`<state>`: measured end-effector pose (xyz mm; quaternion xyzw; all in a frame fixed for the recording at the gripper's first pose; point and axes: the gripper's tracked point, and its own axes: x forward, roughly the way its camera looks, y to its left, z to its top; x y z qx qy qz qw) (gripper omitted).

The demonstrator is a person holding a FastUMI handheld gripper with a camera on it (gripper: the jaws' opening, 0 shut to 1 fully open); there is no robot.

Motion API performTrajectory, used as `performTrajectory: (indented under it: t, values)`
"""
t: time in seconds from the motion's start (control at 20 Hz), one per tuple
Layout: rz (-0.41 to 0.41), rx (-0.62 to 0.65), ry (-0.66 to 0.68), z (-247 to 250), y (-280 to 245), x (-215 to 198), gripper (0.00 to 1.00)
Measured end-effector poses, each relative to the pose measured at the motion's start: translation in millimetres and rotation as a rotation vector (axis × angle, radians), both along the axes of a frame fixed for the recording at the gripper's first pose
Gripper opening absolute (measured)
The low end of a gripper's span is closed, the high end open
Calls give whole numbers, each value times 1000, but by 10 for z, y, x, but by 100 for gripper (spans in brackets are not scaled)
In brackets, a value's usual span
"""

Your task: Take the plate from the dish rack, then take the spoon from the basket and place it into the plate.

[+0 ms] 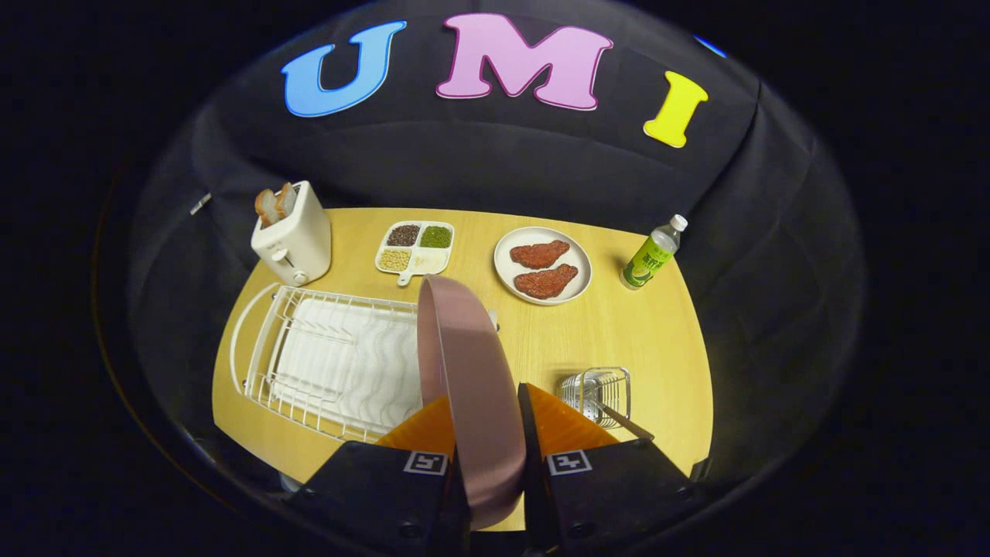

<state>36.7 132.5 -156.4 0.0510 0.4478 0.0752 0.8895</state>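
Pink plate [464, 363] held on edge between the fingers, clear of the dish rack [325, 356] just to its left, long axis running forward along the gripper [486, 433]. Clamped on the rim from both sides. Bare table [619, 333] right of plate; spoon [619, 418] in basket [595, 391] just beyond right finger (handle pointing back)

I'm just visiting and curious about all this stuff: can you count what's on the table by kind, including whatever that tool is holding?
Plates: 2, a pink plate clamped between the tool fingers and a white plate with two meat patties
Sectioned tray: 1
Toaster: 1
Dish rack: 1
Wire basket with a spoon: 1
Bottle: 1
Total: 7
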Motion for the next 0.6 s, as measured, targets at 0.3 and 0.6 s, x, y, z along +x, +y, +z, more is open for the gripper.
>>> performTrajectory:
  t: [0.3, 0.6]
  values:
    - [41, 247, 85, -107, 68, -759, 31]
    - [-6, 433, 269, -702, 278, -1618, 31]
